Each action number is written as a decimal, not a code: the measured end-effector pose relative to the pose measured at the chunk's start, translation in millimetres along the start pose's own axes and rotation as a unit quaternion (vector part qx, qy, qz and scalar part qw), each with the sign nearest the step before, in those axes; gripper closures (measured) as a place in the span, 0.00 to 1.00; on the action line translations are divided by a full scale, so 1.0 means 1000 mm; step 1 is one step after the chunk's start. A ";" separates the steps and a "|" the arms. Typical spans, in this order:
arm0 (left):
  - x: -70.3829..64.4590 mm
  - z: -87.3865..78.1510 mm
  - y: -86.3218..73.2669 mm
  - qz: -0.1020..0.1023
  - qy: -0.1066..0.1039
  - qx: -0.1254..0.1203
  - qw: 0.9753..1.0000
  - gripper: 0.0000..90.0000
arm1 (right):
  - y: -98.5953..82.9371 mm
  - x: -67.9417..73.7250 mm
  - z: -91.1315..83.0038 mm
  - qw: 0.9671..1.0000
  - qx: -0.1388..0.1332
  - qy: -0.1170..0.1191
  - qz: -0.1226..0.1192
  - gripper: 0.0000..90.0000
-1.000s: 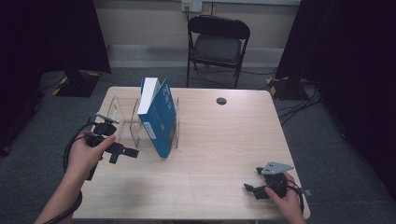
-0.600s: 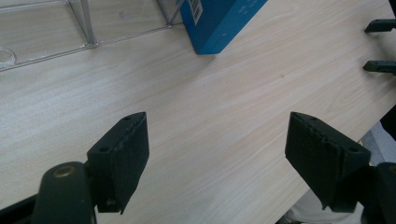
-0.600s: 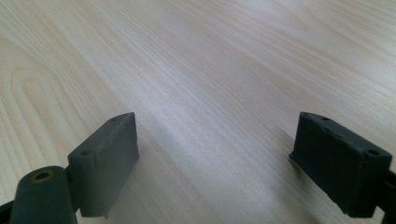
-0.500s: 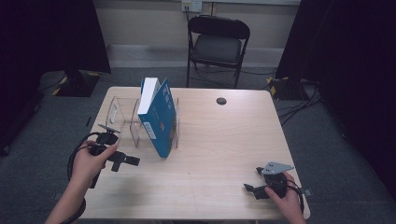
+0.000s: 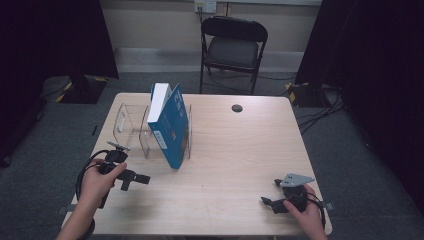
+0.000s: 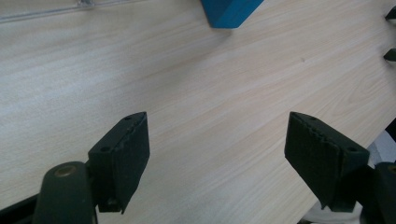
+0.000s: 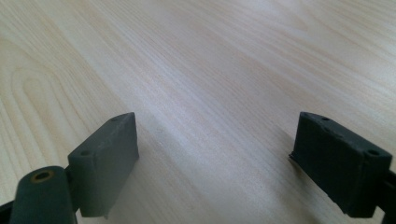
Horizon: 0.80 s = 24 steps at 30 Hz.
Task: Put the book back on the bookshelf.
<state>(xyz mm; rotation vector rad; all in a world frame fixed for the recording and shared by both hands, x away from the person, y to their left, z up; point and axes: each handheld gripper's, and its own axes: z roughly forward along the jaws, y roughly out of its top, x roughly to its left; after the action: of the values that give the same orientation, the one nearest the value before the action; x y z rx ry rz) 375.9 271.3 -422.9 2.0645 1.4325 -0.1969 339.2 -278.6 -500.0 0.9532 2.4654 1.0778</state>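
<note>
A blue book with a white page edge stands tilted in a clear acrylic rack on the left half of the wooden table. My left gripper rests low over the table's front left, a little below the rack, open with nothing between its jaws. In the left gripper view its fingers stand wide apart over bare wood, and a corner of the blue book shows at the top. My right gripper sits near the front right edge, open and empty, its fingers spread over bare wood.
A small black round disc lies near the table's far edge. A black folding chair stands behind the table. Cables run across the grey floor at the right. Dark curtains hang at both sides.
My left gripper has drawn back toward the front left of the table, away from the rack. The right gripper and the book have stayed where they were.
</note>
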 end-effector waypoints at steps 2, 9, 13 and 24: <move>0.001 0.004 -0.002 -0.003 0.000 0.001 1.000 0.24 | 0.000 0.000 0.000 1.000 0.000 0.000 0.000 0.15; 0.006 0.013 -0.009 -0.004 -0.007 0.001 1.000 0.25 | 0.000 0.000 0.000 1.000 0.000 0.000 0.000 0.15; 0.010 0.018 -0.013 -0.003 -0.006 0.004 1.000 0.25 | 0.000 0.000 0.000 1.000 0.000 0.000 0.000 0.15; 0.019 0.025 -0.024 -0.001 -0.003 0.006 1.000 0.25 | 0.000 0.000 0.000 1.000 0.000 0.000 0.000 0.15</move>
<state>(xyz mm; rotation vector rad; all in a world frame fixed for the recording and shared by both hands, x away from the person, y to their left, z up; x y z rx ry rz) 368.0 278.4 -460.9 2.0700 1.4322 -0.2125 339.3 -278.6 -500.0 0.9533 2.4657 1.0782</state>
